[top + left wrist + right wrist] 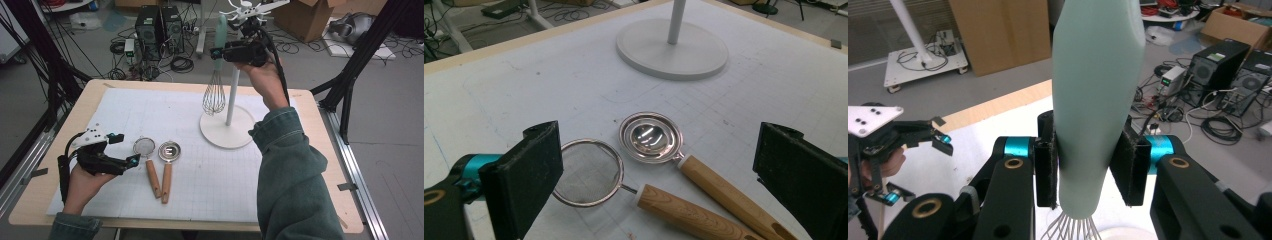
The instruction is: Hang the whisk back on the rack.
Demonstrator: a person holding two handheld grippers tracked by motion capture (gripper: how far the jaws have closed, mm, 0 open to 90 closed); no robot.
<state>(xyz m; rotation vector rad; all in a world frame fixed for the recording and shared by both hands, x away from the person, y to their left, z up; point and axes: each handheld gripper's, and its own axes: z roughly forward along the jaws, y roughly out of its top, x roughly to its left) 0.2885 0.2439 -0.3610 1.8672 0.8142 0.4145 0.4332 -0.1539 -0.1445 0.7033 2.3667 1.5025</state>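
Observation:
My right gripper [216, 52] is raised above the table's far side, shut on the mint-green handle of a whisk [220, 30] whose wire head [214, 97] hangs down beside the white stand's pole [232, 90]. In the right gripper view both pads press the whisk handle [1093, 100] of my right gripper [1088, 165]. My left gripper [127, 149] rests low at the table's left, open, with nothing between its fingers. Just beyond its jaws lie a mesh strainer [586, 172] and a steel scoop [651, 137], both with wooden handles, side by side on the white mat.
The stand's round white base [227, 131] sits on the mat at the far middle, and its hooked top [247, 9] is above my right gripper. Computers and cables [160, 30] lie on the floor beyond the table. A cardboard box [305, 17] stands at the far right.

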